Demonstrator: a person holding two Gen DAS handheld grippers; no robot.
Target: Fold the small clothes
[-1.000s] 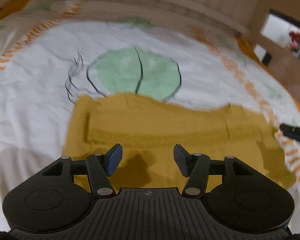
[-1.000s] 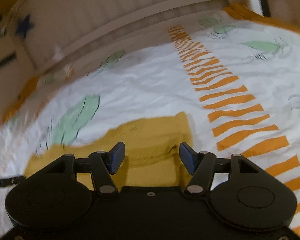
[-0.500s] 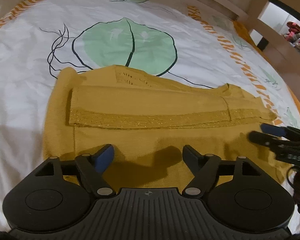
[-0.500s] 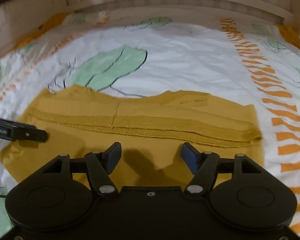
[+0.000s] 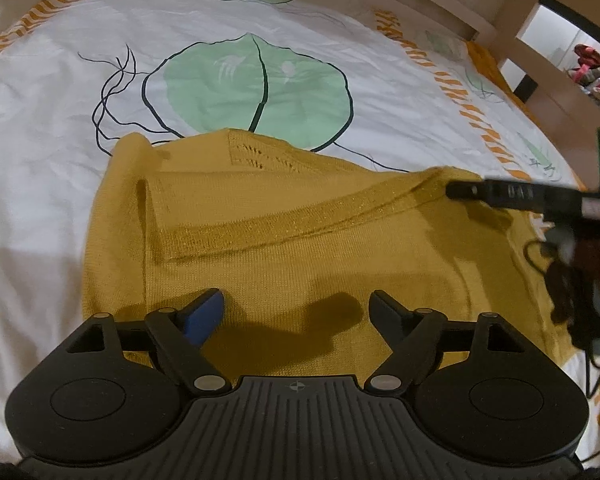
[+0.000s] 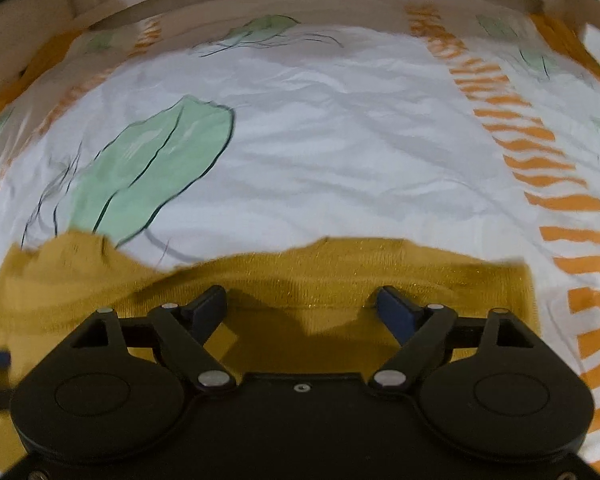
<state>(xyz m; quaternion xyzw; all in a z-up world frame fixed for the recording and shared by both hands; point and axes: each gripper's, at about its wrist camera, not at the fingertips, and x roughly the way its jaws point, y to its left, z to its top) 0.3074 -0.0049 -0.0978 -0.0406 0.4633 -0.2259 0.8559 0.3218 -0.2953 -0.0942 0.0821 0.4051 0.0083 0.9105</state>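
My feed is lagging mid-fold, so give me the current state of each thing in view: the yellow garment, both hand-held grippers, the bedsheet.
Yellow knit garment: lying on the sheet, partly folded, one glittery-edged layer doubled over the body.
Left hand-held gripper: open, holding nothing, over the garment's near edge.
Right hand-held gripper: open, holding nothing, over the garment's right part.
Leaf-print bedsheet: spread out, lightly wrinkled.
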